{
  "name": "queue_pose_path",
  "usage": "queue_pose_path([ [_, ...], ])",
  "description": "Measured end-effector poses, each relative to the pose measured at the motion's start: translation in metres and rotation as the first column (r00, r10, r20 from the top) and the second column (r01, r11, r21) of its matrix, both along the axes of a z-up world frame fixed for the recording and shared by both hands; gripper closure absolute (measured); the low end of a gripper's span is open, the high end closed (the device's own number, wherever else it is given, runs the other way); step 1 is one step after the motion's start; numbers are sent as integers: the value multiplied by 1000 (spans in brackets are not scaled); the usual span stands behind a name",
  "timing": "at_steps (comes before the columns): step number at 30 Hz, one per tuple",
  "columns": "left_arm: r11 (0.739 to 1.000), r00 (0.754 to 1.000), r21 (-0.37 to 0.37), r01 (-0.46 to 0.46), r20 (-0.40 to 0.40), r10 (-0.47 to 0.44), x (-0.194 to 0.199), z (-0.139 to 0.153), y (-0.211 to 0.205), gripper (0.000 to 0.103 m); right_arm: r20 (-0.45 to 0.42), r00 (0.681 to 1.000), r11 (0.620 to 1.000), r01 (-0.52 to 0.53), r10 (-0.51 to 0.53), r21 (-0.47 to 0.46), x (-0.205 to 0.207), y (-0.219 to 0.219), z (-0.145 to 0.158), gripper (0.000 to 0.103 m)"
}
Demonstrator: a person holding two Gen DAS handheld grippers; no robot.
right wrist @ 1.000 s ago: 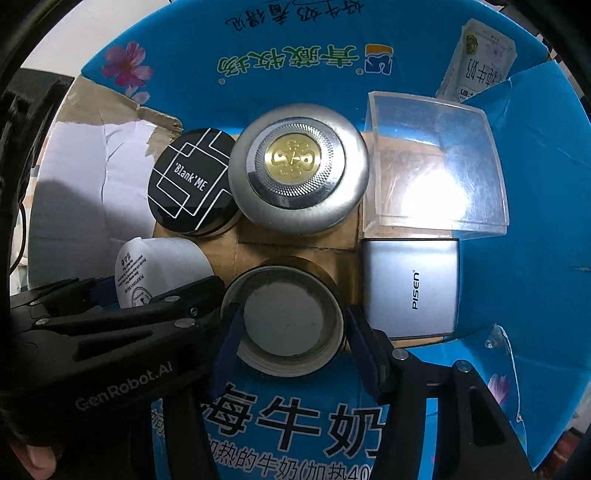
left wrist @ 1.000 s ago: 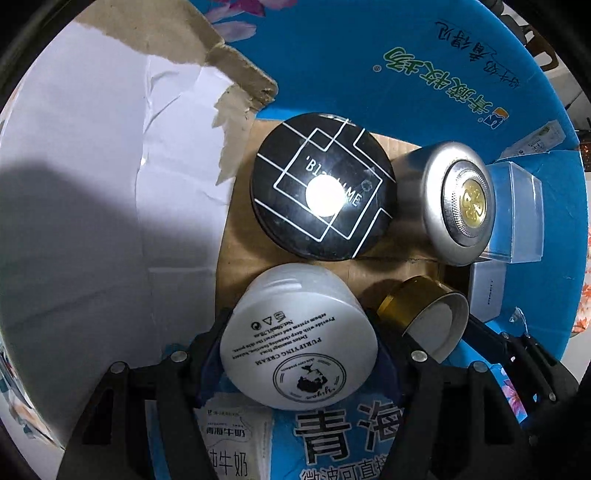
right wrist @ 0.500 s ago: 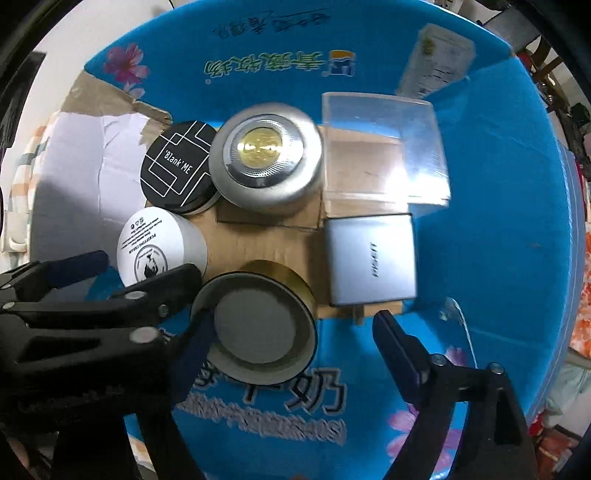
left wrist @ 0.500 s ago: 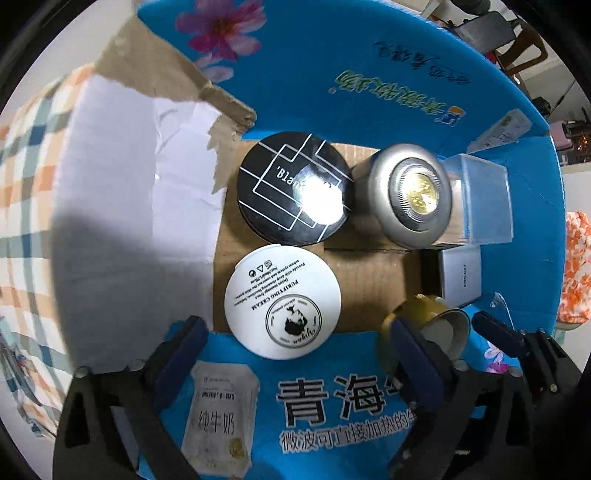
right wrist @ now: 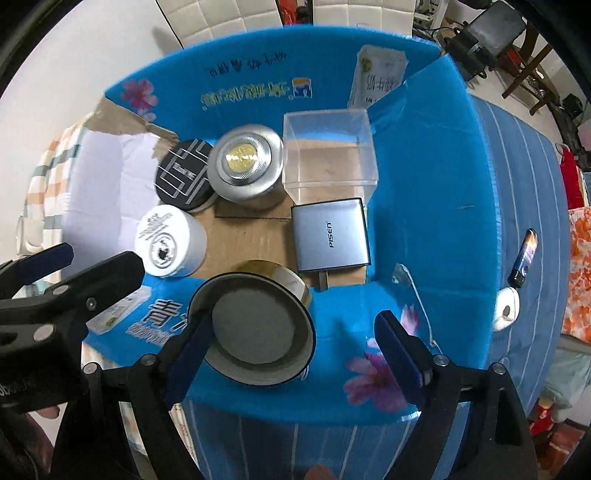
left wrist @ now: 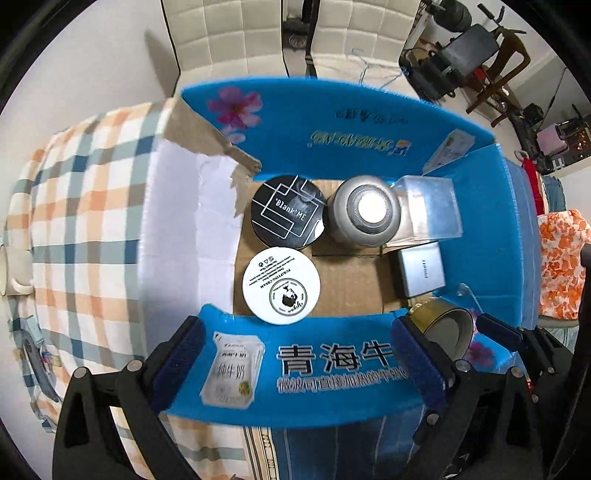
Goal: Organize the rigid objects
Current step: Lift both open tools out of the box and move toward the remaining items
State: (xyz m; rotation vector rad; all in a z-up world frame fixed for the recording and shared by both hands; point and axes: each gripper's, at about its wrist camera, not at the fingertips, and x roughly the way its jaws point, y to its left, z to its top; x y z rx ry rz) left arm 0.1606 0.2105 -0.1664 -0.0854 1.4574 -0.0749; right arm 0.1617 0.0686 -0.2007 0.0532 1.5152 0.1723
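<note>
Both tongs hang wide open above the blue box [left wrist: 369,147], empty: left tongs [left wrist: 295,354], right tongs [right wrist: 291,350]. Inside, white jar [left wrist: 281,285] near-left, gold tin [right wrist: 258,325] at the near wall.

A lived-in home room — a checked cloth [left wrist: 85,206] covers the surface, tufted cream upholstery [left wrist: 240,33] stands behind, and wooden chairs [left wrist: 495,62] piled with gear crowd one corner; a floral orange fabric [left wrist: 561,266] lies at the side — household clutter throughout
</note>
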Motion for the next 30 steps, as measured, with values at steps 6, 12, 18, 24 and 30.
queue_pose_path([
  [6, 1000, 998, 3, -24, 54, 24, -11, 25, -2, 0, 66, 998, 1000, -4, 3, 10, -17, 1, 40, 11],
  [12, 1000, 995, 22, -22, 101, 20, -24, 51, -10, 0, 125, 992, 1000, -29, 28, 8, -33, -3, 82, 10],
  [18, 999, 989, 30, -32, 147, 27, -36, 69, -13, 0, 196, 980, 999, -45, 42, 10, -47, -5, 120, 9],
  [24, 998, 984, 18, -57, 173, 53, -46, 84, -9, 0, 192, 981, 994, -39, 19, 102, -55, -18, 132, 9],
  [30, 999, 980, 7, -45, 194, 43, -66, 92, -20, 0, 203, 979, 991, -36, 9, 127, -73, -36, 137, 9],
])
